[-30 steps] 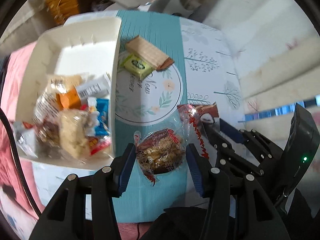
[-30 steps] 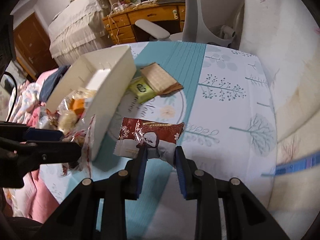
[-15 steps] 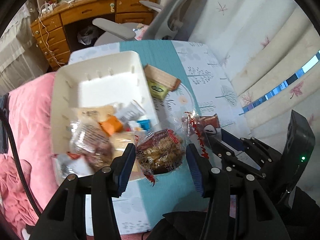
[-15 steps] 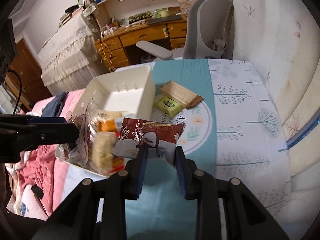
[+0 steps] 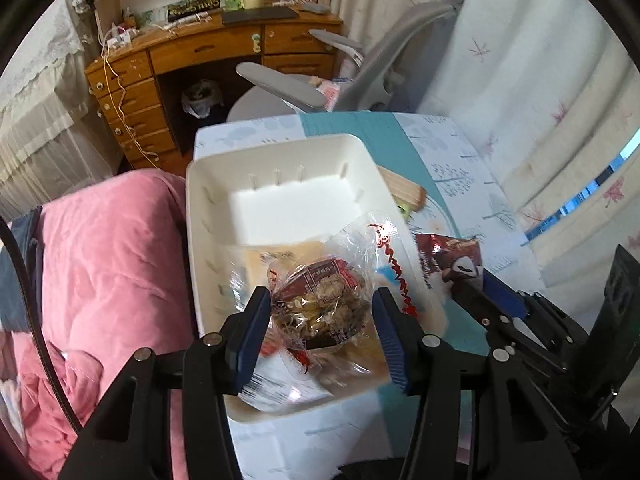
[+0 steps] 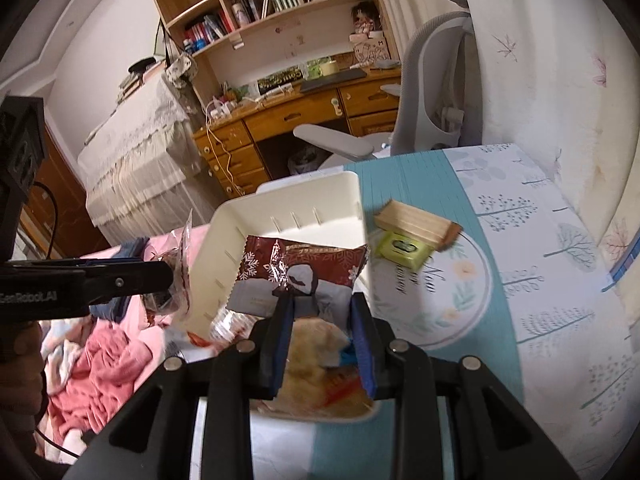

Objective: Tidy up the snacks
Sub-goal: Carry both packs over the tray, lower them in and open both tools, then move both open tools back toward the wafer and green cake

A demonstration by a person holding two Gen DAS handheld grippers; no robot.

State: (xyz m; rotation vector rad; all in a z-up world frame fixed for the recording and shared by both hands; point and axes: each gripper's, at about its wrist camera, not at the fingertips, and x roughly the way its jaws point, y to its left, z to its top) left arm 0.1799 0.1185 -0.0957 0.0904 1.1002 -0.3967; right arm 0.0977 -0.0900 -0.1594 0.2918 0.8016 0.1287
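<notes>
My left gripper (image 5: 322,305) is shut on a clear-wrapped nut snack (image 5: 324,300) and holds it above the near half of the white bin (image 5: 288,204). My right gripper (image 6: 322,301) is shut on the lower edge of a dark red snack packet (image 6: 300,264), which hangs over the same white bin (image 6: 304,196). Several wrapped snacks lie in the bin's near end; its far end is bare. In the left wrist view the right gripper (image 5: 472,286) and its red packet (image 5: 448,254) sit at the bin's right rim. The left gripper (image 6: 166,276) shows at the left of the right wrist view.
A tan wafer pack (image 6: 416,220) and a small green packet (image 6: 402,248) lie on the teal-and-white tablecloth (image 6: 520,240) right of the bin. A pink blanket (image 5: 108,264) lies left of the table. A grey office chair (image 5: 304,92) and a wooden desk (image 5: 180,56) stand beyond.
Both grippers have carried their snacks leftward and a little upward, from over the tablecloth to above the white bin. Neither grip has changed.
</notes>
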